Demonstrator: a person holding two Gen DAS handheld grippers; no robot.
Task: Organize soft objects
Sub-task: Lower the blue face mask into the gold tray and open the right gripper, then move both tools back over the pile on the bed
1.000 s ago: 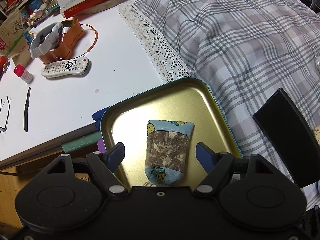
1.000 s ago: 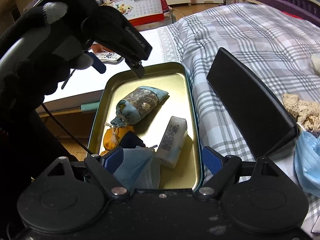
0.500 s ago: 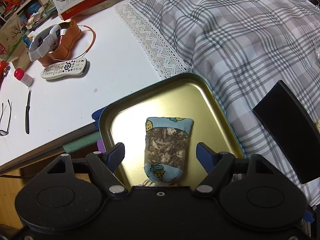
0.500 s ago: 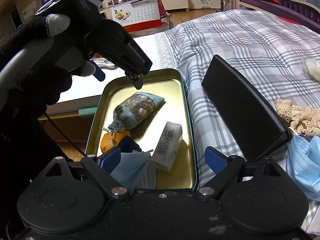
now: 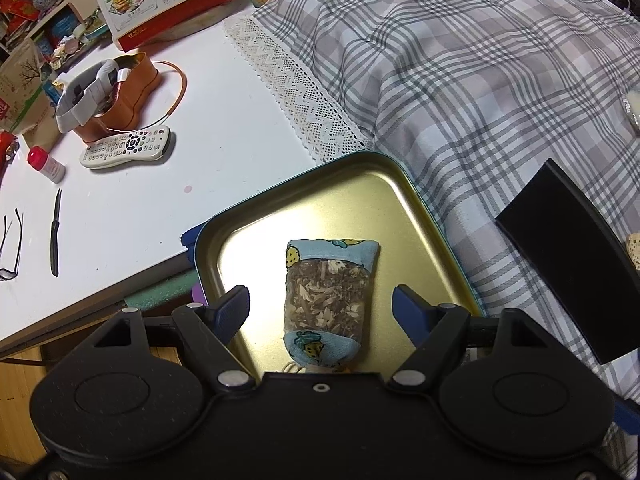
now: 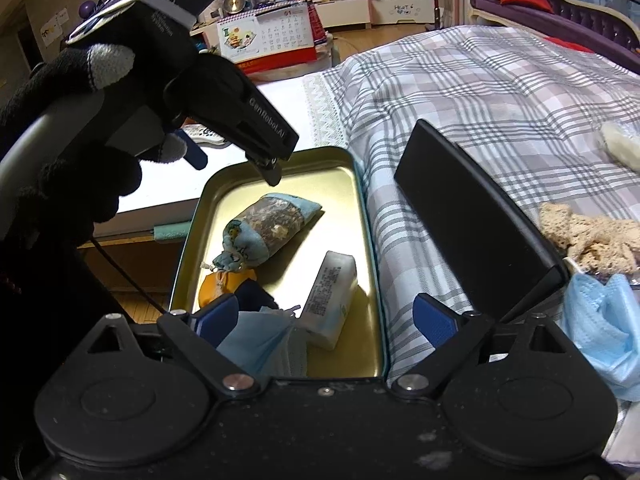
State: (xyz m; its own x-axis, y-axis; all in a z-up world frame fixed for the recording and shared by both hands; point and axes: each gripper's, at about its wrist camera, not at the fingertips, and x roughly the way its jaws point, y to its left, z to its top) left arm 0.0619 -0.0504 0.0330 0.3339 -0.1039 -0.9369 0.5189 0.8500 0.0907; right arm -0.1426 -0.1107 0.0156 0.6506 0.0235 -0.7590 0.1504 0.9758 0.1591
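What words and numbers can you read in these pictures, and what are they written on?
"GenRobot.AI": on the side of the left gripper, seen from the right wrist view.
"01": in red at the top of the desk calendar.
Calendar dates: a grid of numbers, too small to read.
White packet in the tin tray: printed lines, too blurred to read.
Remote control: button marks too small to read.

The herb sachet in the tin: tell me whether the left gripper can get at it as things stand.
Probably yes. The left gripper hangs above the herb sachet, fingers open wide on either side without touching it. Nothing lies on the sachet in the tin; the tissue pack sits apart.
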